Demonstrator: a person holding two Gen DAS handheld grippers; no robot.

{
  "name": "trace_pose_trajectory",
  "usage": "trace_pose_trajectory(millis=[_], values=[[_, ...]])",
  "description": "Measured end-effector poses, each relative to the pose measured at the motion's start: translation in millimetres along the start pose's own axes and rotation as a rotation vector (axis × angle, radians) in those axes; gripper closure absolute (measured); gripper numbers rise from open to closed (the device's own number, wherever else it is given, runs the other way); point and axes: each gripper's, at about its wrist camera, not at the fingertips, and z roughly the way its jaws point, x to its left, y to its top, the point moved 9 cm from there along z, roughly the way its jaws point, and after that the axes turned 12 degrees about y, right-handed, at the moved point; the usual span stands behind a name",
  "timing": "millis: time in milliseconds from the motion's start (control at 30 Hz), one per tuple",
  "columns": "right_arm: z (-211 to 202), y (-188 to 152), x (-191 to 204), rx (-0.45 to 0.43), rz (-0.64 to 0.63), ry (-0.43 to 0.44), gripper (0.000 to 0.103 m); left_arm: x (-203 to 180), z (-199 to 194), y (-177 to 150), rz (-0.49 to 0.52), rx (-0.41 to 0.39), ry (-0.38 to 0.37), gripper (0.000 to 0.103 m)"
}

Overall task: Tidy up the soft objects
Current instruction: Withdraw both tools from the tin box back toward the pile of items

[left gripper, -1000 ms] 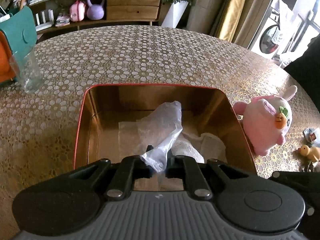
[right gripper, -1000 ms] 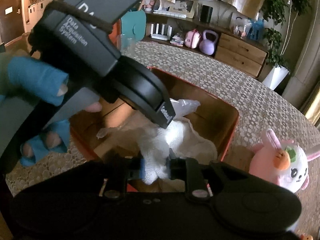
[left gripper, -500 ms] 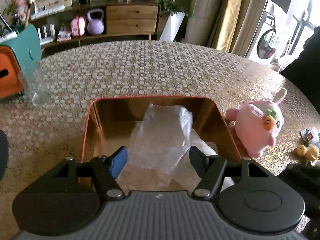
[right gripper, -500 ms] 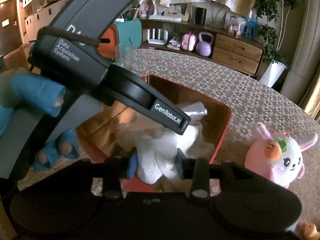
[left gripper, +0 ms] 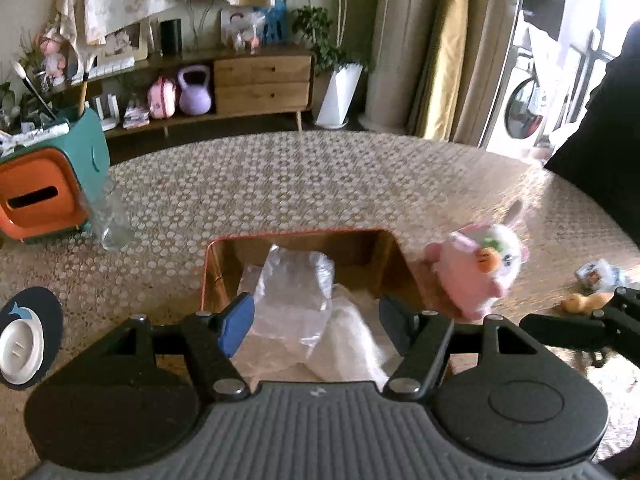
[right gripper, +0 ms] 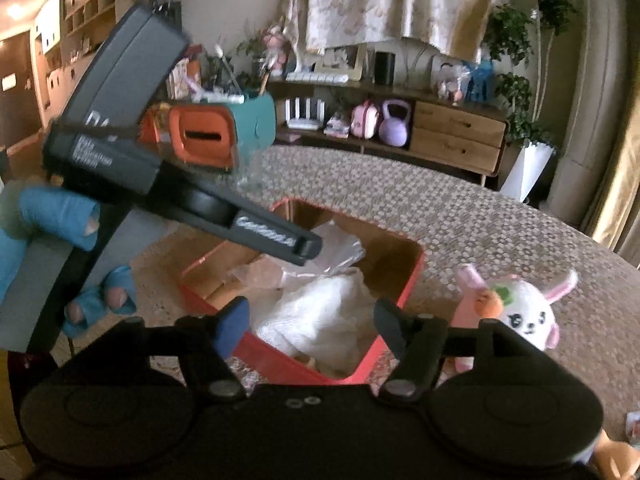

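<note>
A red-rimmed box with a golden inside stands on the table; it also shows in the right wrist view. In it lie a clear plastic bag and a white cloth, the bag behind the cloth. My left gripper is open and empty above the box's near side. My right gripper is open and empty above the cloth. A pink rabbit plush sits just right of the box, also seen in the right wrist view.
A teal and orange bin and a clear glass stand at the table's left. A small yellow duck toy and a small packet lie at the right. A white dish on a dark coaster lies near left.
Both grippers opened, letting go of the plastic bag and the white cloth, which now lie in the box. Both grippers pulled back and up from the box.
</note>
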Motion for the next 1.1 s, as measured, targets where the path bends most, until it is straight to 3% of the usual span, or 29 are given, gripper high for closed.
trace_pose_trajectory(millis=[233, 333, 533, 933, 1100], values=[[-54, 2, -3, -0.075, 0.049, -0.003, 0.025, -27, -46, 0, 0.027, -0.055, -0.068, 0.028], [-79, -1, -2, -0.102, 0.066, -0.016, 0.020, -43, -67, 1, 0.036, -0.080, -0.106, 0.021], [-126, -17, -10, -0.137, 0.064, -0.049, 0.012, -84, -101, -4, 0.062, -0.103, -0.187, 0.020], [-211, -68, -53, -0.179, 0.123, -0.165, 0.006, -175, -131, -21, 0.116, -0.136, -0.370, 0.017], [-238, -91, -81, -0.187, 0.163, -0.231, 0.004, -208, -129, -26, 0.151, -0.153, -0.388, 0.004]])
